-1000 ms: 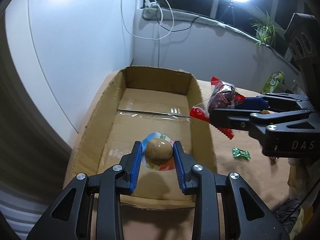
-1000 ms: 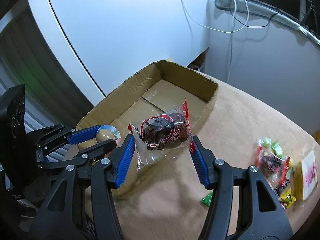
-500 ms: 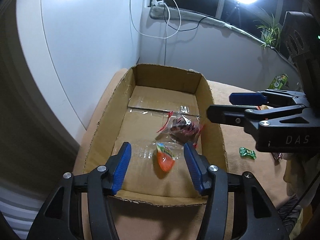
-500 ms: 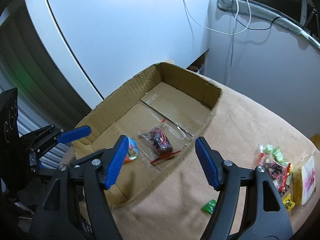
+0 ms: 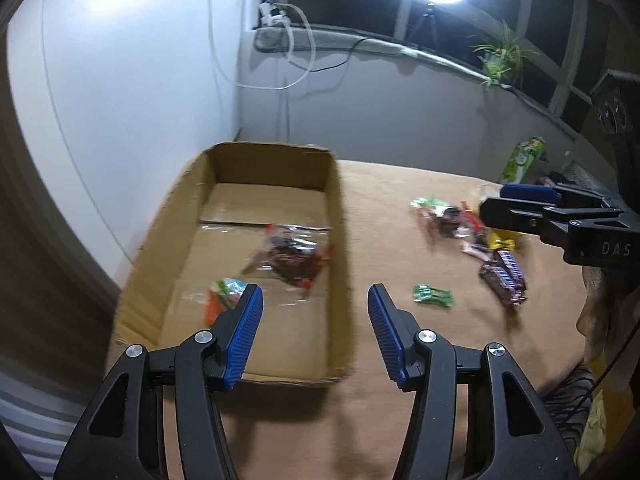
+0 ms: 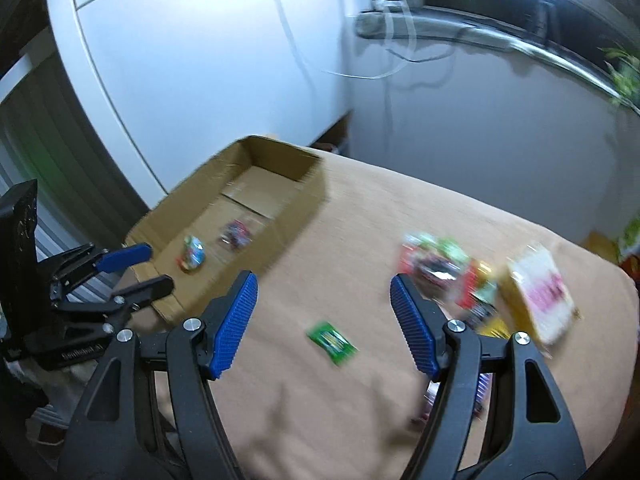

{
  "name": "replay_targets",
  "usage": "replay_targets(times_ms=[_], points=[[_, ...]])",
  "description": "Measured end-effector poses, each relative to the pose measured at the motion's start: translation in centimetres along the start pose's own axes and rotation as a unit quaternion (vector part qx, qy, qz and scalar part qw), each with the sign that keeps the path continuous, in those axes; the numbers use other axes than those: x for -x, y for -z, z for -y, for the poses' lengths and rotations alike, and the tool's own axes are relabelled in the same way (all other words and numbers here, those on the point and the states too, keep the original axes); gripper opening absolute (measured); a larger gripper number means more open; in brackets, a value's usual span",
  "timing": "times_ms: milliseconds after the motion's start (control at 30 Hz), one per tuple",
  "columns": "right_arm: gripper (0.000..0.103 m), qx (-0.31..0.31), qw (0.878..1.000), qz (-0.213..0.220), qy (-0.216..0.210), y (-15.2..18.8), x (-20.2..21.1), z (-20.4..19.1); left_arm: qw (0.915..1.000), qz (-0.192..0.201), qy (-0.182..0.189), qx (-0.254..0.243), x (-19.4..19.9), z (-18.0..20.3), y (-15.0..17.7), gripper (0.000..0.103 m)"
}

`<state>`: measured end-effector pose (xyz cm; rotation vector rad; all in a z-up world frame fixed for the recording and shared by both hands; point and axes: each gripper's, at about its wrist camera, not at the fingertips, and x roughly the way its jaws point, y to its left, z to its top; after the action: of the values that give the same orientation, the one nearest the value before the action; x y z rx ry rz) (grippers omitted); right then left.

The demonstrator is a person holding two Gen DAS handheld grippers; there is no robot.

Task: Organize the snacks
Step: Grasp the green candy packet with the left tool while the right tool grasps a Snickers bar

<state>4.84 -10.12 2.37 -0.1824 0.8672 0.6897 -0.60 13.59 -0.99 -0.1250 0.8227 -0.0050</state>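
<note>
An open cardboard box (image 5: 340, 240) (image 6: 308, 204) lies on the tan table. Inside it are a clear red-trimmed bag of dark snacks (image 5: 290, 256) (image 6: 236, 234) and a small colourful round packet (image 5: 224, 294) (image 6: 194, 252). My left gripper (image 5: 314, 300) is open and empty above the box's right wall. My right gripper (image 6: 322, 288) is open and empty over the table, above a small green candy (image 6: 332, 342) (image 5: 434, 295). A pile of loose snacks (image 5: 460, 220) (image 6: 452, 276) lies to the right.
A purple candy bar (image 5: 504, 282) lies near the green candy. A yellow-and-pink packet (image 6: 540, 296) lies at the pile's right. A green can (image 5: 522, 160) stands at the table's back right. The wall and a window ledge with cables run behind the box.
Both grippers opened and dropped their snacks into the box. Both have since pulled back and swung right, toward the loose snacks on the table.
</note>
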Motion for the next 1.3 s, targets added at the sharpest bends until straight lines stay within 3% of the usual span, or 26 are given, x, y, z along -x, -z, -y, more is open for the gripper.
replay_targets(times_ms=[267,367,400,533,733,867,933,1033,1133,1300], points=[[0.072,-0.035,0.999,0.018,0.02,4.9,5.1,6.3,0.9991,-0.013,0.021,-0.034,-0.8,5.1,0.5,0.054],[0.088,-0.047,0.998,0.016,0.038,6.5,6.2,8.3,0.9985,-0.031,0.034,-0.029,-1.9,6.4,1.0,0.06],[0.088,-0.05,0.997,0.016,0.048,6.9,6.5,8.9,0.9986,-0.031,0.034,-0.027,-2.1,6.7,1.2,0.06],[0.088,-0.075,0.995,0.01,0.059,8.4,7.0,11.4,0.9979,-0.038,0.045,-0.025,-3.1,8.7,1.8,0.06],[0.088,-0.114,0.993,-0.002,0.042,9.7,5.8,13.7,0.9958,-0.046,0.074,-0.029,-4.6,12.4,1.8,0.059],[0.076,-0.116,0.993,-0.013,0.03,10.0,4.1,13.9,0.995,-0.056,0.079,-0.025,-5.9,13.3,1.8,0.056],[0.071,-0.121,0.992,-0.021,0.02,10.0,2.9,14.1,0.9945,-0.065,0.082,-0.01,-6.7,13.2,1.8,0.042],[0.06,-0.134,0.99,-0.034,0.009,9.9,1.1,14.6,0.9941,-0.069,0.083,-0.011,-7.3,13.6,2.1,0.032],[0.055,-0.15,0.988,-0.044,0.001,9.8,-0.5,15.3,0.9953,-0.068,0.064,-0.027,-7.7,14.1,2.4,0.031],[0.053,-0.168,0.984,-0.056,-0.013,9.9,-2.0,16.2,0.9951,-0.089,0.042,-0.012,-8.8,12.6,2.9,0.031]])
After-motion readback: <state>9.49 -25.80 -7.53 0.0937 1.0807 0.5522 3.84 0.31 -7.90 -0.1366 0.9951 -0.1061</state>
